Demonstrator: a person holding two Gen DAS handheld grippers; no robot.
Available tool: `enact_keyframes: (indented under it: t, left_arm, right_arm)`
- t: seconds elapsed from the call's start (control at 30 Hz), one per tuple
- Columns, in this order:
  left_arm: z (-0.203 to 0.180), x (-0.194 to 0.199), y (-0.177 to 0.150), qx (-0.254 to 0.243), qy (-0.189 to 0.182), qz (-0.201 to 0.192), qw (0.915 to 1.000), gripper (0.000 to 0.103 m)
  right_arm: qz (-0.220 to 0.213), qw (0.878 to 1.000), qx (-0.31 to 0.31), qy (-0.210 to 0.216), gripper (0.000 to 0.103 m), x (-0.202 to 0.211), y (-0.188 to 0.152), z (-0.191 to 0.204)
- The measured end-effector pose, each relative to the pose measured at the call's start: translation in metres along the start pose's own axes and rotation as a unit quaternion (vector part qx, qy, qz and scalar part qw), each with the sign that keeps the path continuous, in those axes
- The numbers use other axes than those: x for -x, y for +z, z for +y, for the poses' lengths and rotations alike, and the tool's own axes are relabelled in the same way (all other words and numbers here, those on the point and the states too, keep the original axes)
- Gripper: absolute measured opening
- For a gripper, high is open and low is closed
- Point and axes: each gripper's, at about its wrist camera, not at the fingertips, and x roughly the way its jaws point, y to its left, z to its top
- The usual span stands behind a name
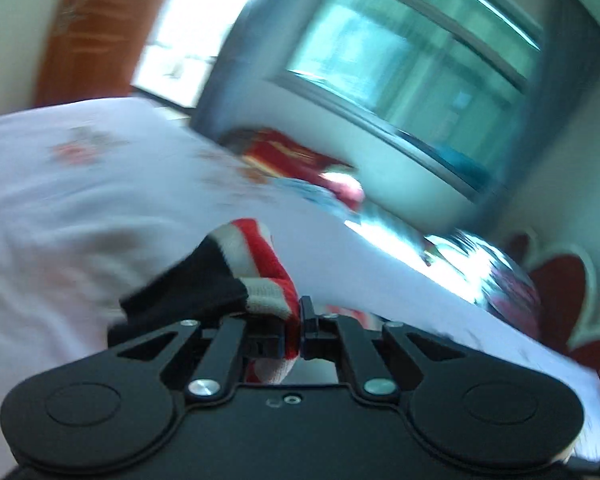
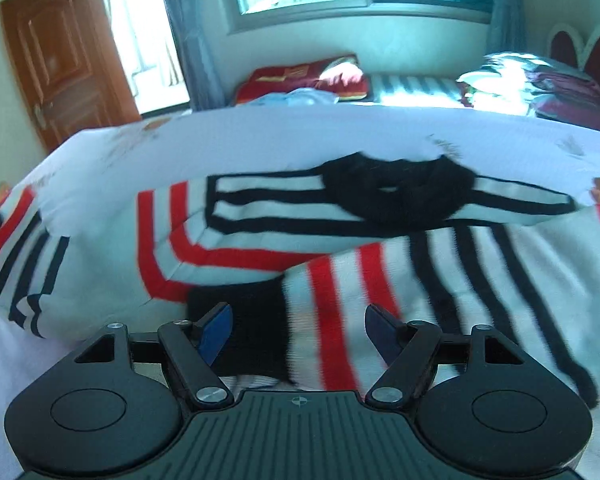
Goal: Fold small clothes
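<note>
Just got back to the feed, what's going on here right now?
A person is folding a small white knit sweater with red and black stripes on a white floral bedsheet. The left hand-held gripper is shut on the sweater's black, white and red ribbed edge, lifted off the bed. The right hand-held gripper is open, its blue-padded fingers straddling the sweater's black cuff without pinching it yet.

Bare bed [image 2: 260, 136] is lying beyond the sweater [image 2: 340, 248]; pillows [image 2: 540, 84] and a blanket [image 2: 300, 76] are crowding its far edge.
</note>
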Motion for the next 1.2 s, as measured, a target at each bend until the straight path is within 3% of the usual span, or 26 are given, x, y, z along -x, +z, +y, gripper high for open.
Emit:
enact_keyframes:
  t: [0.1, 0.2, 0.4, 0.47, 0.53, 0.57, 0.67, 0.87, 1.0, 1.1, 1.2]
  left_arm:
    - [-0.061, -0.018, -0.015, -0.055, -0.061, 0.029, 0.9962, 0.005]
    - [-0.118, -0.043, -0.043, -0.102, -0.108, 0.069, 0.9864, 0.005]
    - [-0.19, -0.093, -0.11, -0.193, -0.148, 0.145, 0.959, 0.007]
    - [-0.197, -0.098, -0.13, -0.237, -0.139, 0.164, 0.9476, 0.024]
    - [-0.203, -0.085, -0.14, -0.255, -0.131, 0.164, 0.944, 0.034]
    - [-0.202, -0.079, -0.137, -0.258, -0.127, 0.157, 0.9449, 0.052]
    - [-0.19, -0.055, -0.121, -0.261, -0.095, 0.121, 0.9529, 0.072]
    - [-0.142, -0.021, -0.094, -0.265, -0.017, 0.084, 0.9604, 0.073]
    - [-0.104, -0.012, -0.091, -0.261, 0.04, 0.082, 0.961, 0.072]
    - [-0.084, -0.015, -0.099, -0.266, 0.072, 0.09, 0.9571, 0.067]
    - [-0.076, -0.027, -0.106, -0.268, 0.088, 0.097, 0.9546, 0.052]
  right_arm:
    - [-0.008, 1.0, -0.02, -0.009, 0.073, 0.016, -0.001, -0.022]
    - [-0.015, 0.999, -0.036, -0.024, 0.073, 0.031, -0.005, -0.045]
    - [-0.018, 0.996, -0.072, -0.053, 0.073, 0.058, -0.015, -0.093]
    - [-0.016, 0.995, -0.082, -0.049, 0.073, 0.064, -0.016, -0.105]
    - [-0.019, 0.995, -0.087, -0.042, 0.073, 0.068, -0.016, -0.111]
    - [-0.021, 0.995, -0.088, -0.037, 0.073, 0.071, -0.015, -0.113]
    - [-0.025, 0.996, -0.086, -0.017, 0.073, 0.07, -0.012, -0.109]
    - [-0.021, 0.998, -0.045, 0.031, 0.073, 0.057, -0.006, -0.072]
    - [-0.011, 0.999, 0.009, 0.049, 0.073, 0.044, -0.007, -0.033]
    - [0.001, 0.998, 0.061, 0.02, 0.073, 0.026, -0.012, -0.01]
    - [0.0, 0.996, 0.091, -0.013, 0.072, 0.012, -0.014, 0.0]
